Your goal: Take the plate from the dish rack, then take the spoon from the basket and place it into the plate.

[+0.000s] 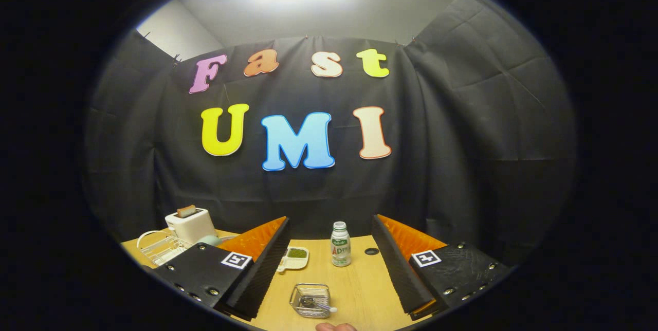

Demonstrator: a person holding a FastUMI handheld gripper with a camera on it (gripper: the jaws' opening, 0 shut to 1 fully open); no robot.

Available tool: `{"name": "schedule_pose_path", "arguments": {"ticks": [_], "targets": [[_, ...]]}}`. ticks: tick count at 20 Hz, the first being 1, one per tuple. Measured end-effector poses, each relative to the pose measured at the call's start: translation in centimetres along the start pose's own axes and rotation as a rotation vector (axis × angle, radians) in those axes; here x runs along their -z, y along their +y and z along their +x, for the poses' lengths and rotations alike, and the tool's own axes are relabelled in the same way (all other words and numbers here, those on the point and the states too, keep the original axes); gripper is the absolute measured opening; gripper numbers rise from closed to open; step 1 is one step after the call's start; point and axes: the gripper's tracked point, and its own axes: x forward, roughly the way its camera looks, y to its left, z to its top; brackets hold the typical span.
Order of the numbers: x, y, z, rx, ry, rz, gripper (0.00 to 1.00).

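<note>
Gripper is held high and level, fingers spread wide apart, nothing between them. Task judged at its start: plate not yet taken.

Dish rack is seen off to the left, beyond and outside the left finger, at the far-left part of the wooden surface, just in front of a white toaster. A pale rounded rim, probably the plate, is glimpsed between rack and finger, mostly hidden by the finger; how it stands cannot be told.

Wire basket is placed between the fingers, near and low, slightly left of centre. A spoon is lying in it, handle poking out over the rim to the right; long axis is judged roughly crosswise to the fingers. A fingertip of a person is seen just this side of the basket.

Farther ahead between the fingers: a small white dish with green contents and a bottle standing upright, a dark hole in the surface beside it.

Key relation: the rack lies well left of the finger line, so a swing left and a drop are judged needed first; the basket is straight ahead for later
</note>
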Motion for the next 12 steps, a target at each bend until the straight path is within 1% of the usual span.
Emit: {"name": "schedule_pose_path", "arguments": {"ticks": [2, 5, 9, 12], "targets": [[-0.6, 2.9, 0.5, -0.018, 0.003, -0.002, 0.97], [-1.5, 7.6, 1.2, -0.081, 0.003, 0.013, 0.97], [-1.8, 11.0, 2.1, -0.109, 0.041, 0.019, 0.97], [-1.8, 12.5, 2.6, -0.109, 0.074, 0.003, 0.97]]}}
